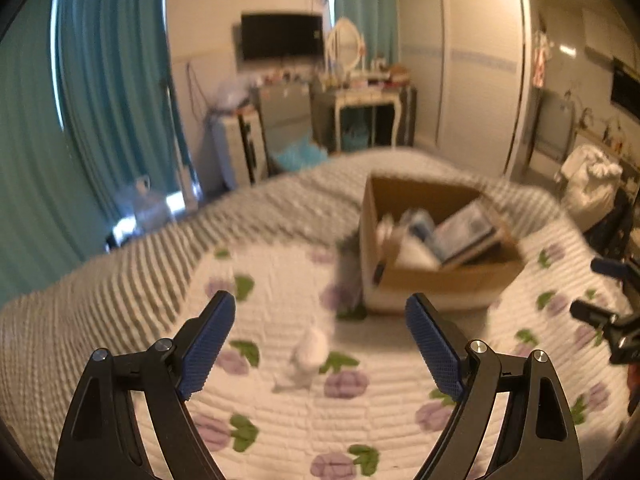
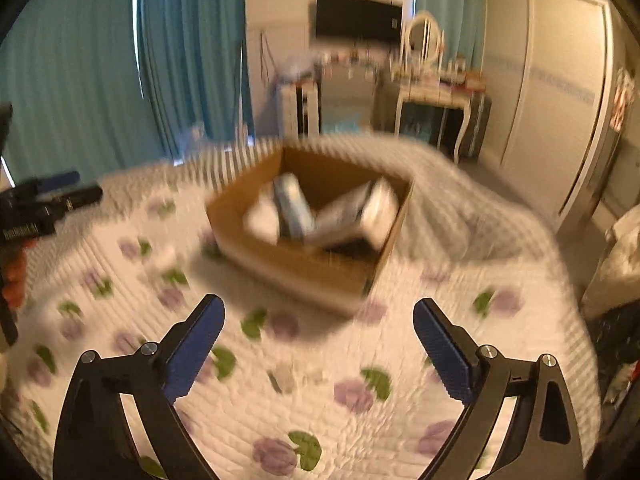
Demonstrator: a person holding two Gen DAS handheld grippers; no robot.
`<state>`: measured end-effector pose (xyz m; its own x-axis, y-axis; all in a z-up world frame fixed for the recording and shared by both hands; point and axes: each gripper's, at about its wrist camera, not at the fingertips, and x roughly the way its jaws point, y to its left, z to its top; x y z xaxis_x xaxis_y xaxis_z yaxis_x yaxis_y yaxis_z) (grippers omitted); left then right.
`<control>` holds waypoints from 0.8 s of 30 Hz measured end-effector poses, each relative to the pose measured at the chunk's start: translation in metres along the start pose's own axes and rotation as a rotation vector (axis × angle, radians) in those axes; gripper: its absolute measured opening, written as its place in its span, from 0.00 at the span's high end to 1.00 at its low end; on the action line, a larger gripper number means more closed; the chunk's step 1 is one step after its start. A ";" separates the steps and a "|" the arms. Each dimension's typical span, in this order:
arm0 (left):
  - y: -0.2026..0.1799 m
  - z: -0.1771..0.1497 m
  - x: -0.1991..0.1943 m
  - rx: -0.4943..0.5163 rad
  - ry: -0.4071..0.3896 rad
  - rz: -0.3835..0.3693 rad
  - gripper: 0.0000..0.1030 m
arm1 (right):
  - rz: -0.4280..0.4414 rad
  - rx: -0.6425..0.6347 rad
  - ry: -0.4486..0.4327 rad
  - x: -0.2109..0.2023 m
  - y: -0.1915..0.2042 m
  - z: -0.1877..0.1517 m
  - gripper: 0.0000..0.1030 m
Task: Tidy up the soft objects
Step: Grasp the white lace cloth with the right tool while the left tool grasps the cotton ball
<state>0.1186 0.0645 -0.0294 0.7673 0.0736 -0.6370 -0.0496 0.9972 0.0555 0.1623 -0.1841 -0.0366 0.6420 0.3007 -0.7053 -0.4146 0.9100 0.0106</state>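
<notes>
A brown cardboard box (image 1: 440, 280) stands on the flowered quilt (image 1: 280, 420) and holds several soft white and light blue packs (image 1: 424, 236). It also shows in the right wrist view (image 2: 304, 268), with the packs (image 2: 292, 208) inside. A small white soft object (image 1: 306, 356) lies on the quilt between my left gripper's (image 1: 320, 312) open fingers, a little ahead of them. My right gripper (image 2: 319, 316) is open and empty, above the quilt (image 2: 320, 400) just in front of the box. Both views are blurred.
A grey striped blanket (image 1: 120, 272) covers the far part of the bed. Teal curtains (image 1: 100, 80), a dressing table (image 1: 364, 100) and a white wardrobe (image 1: 472, 72) stand beyond. The right gripper shows at the right edge (image 1: 608, 312); the left gripper shows at the left edge (image 2: 44, 200).
</notes>
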 end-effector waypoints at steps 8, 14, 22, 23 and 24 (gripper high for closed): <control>0.000 -0.044 0.090 0.013 0.177 -0.026 0.14 | 0.066 0.005 0.331 0.122 0.002 -0.056 0.19; 0.005 -0.062 0.115 0.016 0.254 -0.064 0.16 | 0.058 -0.030 0.405 0.151 0.007 -0.060 0.43; 0.009 -0.071 0.124 -0.005 0.283 -0.066 0.17 | 0.021 -0.005 0.278 0.132 -0.001 -0.044 0.45; 0.008 -0.071 0.125 0.000 0.287 -0.061 0.17 | 0.020 -0.001 0.274 0.130 -0.002 -0.042 0.45; 0.006 -0.071 0.127 0.007 0.292 -0.059 0.17 | 0.016 0.005 0.267 0.128 -0.003 -0.041 0.45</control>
<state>0.1705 0.0810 -0.1651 0.5524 0.0162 -0.8334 -0.0051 0.9999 0.0161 0.2190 -0.1604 -0.1558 0.4423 0.2295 -0.8670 -0.4196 0.9073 0.0261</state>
